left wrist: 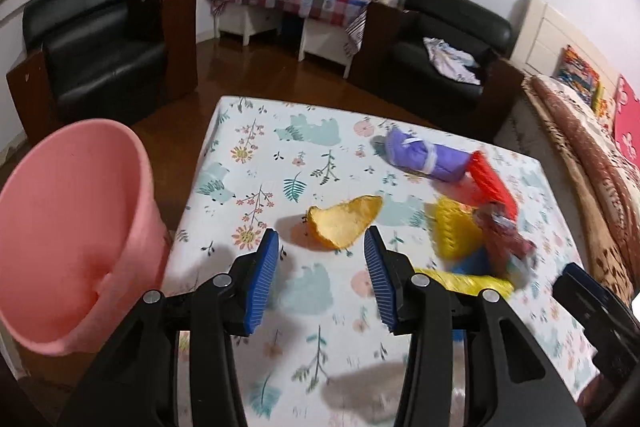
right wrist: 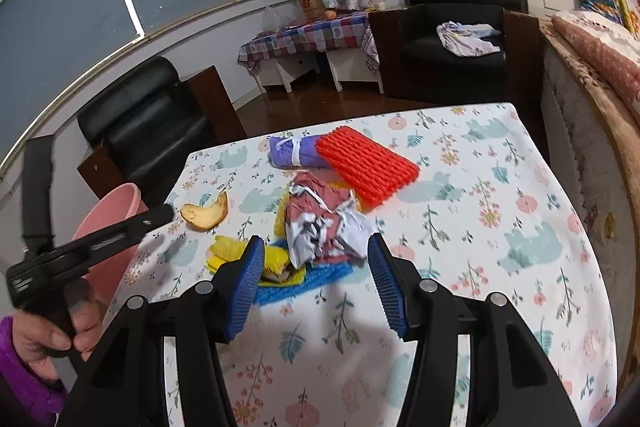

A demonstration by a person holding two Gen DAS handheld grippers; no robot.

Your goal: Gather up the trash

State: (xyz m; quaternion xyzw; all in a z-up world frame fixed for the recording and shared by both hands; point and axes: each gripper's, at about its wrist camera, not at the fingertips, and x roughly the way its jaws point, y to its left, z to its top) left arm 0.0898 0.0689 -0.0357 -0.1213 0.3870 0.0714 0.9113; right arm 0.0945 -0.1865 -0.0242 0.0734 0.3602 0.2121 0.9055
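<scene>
Blue-padded left gripper (left wrist: 320, 247) hovers, jaws apart, before orange peel (left wrist: 344, 223).

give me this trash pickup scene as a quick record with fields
surface: table with floral cloth
bin: pink bucket off the table's left edge
left gripper: open, empty, aimed at the orange peel
right gripper: open, empty, fingers either side of the crumpled wrapper
other trash: purple roll, red foam net, yellow foam net, blue piece under the pile
in bin: nothing visible
</scene>
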